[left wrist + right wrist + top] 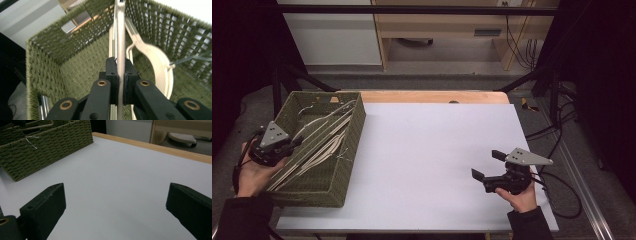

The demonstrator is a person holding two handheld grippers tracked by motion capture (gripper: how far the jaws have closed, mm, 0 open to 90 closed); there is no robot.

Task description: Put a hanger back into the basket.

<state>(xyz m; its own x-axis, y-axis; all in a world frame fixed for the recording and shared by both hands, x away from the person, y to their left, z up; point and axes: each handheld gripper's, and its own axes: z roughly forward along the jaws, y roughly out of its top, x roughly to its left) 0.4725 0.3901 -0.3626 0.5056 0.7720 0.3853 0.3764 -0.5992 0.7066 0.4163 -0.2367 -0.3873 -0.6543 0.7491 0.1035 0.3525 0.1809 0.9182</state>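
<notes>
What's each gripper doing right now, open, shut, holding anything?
Left gripper: shut on a cream hanger inside the green basket.
Right gripper: open, holding nothing, over the white table.

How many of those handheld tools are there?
2. The left tool is over the green basket, clamped on a cream hanger; the right tool hovers open above the white table.
</notes>
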